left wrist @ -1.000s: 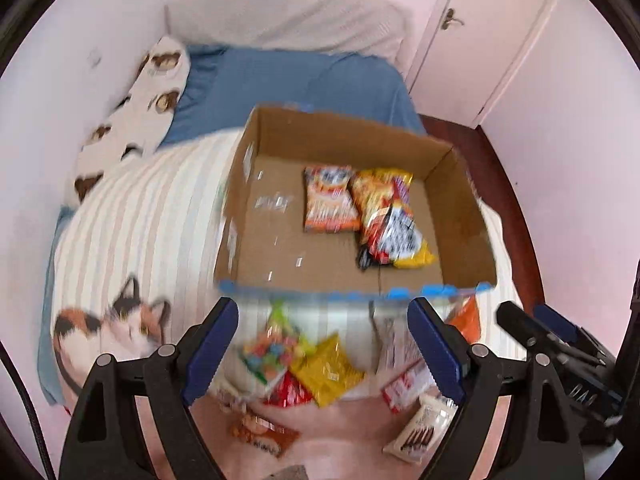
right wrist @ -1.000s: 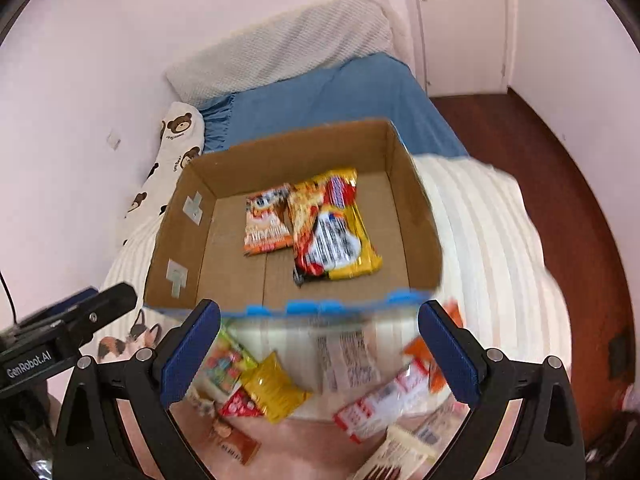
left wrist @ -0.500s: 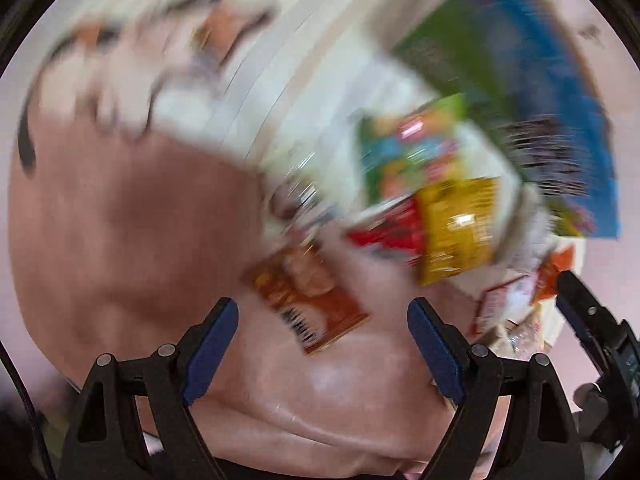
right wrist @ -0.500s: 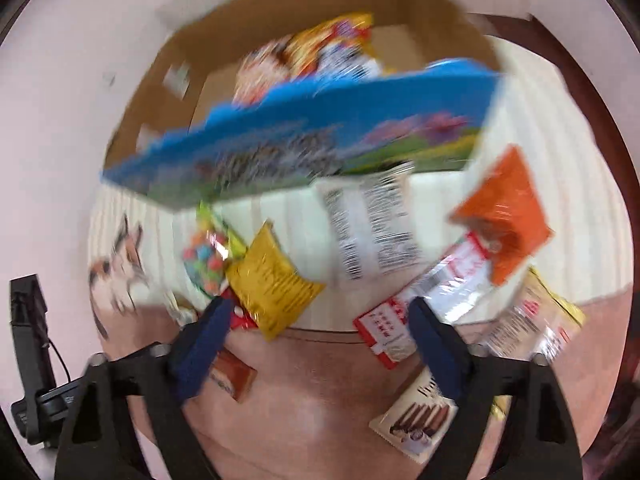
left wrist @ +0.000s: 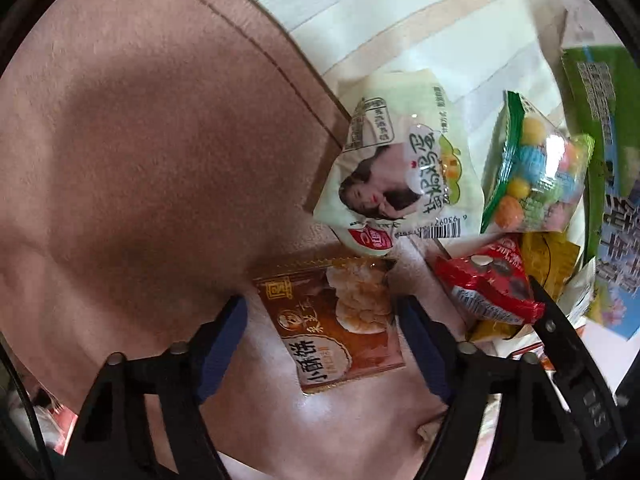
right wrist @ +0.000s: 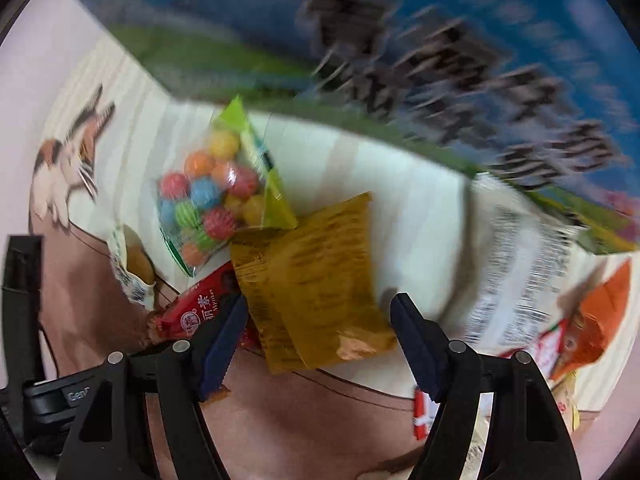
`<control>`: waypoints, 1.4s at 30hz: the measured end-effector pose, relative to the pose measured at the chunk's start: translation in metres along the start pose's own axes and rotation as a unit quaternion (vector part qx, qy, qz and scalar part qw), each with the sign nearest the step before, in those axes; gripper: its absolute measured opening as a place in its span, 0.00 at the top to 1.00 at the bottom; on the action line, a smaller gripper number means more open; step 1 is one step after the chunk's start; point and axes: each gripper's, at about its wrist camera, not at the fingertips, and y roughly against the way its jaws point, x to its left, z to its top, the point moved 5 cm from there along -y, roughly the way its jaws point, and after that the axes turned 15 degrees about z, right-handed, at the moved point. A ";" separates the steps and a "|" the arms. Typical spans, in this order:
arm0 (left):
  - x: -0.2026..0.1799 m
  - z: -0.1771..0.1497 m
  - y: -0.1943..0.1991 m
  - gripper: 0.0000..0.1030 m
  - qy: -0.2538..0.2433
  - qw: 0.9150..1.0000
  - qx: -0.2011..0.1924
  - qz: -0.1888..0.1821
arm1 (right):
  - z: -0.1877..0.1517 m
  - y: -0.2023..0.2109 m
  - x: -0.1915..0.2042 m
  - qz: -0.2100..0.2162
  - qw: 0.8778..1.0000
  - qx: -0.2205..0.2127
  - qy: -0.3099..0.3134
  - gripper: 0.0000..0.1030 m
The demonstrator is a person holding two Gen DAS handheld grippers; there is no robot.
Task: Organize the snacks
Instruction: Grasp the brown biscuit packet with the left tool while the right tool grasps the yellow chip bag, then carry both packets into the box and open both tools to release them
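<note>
My left gripper (left wrist: 320, 308) points down at a brown rice-cracker packet (left wrist: 332, 320) lying flat on the pink blanket (left wrist: 140, 160). The packet sits between the closing jaws, and the pads stand at its two side edges without a visible squeeze. My right gripper (right wrist: 320, 304) hangs over a mustard-yellow packet (right wrist: 316, 280), its jaws closing with the packet between them and the pads at its edges. The cardboard box shows only its blue and green printed side (right wrist: 400, 40), blurred, just beyond the snacks.
A white-green packet (left wrist: 400, 168), a bag of coloured candy balls (right wrist: 216, 196), a red packet (left wrist: 488, 284), a white printed packet (right wrist: 516, 264) and an orange packet (right wrist: 600, 312) crowd the striped cat-print bedding (right wrist: 68, 160). Black parts of the right gripper body (left wrist: 572, 360) stand close beside the left.
Both grippers came down from above the open box to the loose snacks in front of it. Each now straddles a packet, with jaws narrower than before.
</note>
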 end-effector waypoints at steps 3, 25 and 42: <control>-0.005 -0.005 0.004 0.39 -0.041 0.999 -0.023 0.018 | -0.002 -0.007 0.000 -0.003 1.000 0.004 0.002 0.32; -0.006 -0.043 -0.001 0.38 -0.183 0.980 -0.031 0.065 | -0.128 -0.013 -0.061 0.102 0.975 0.067 -0.188 0.30; -0.013 -0.073 -0.023 0.47 -0.199 0.974 -0.028 0.102 | -0.145 -0.041 -0.040 0.073 0.977 0.057 -0.191 0.31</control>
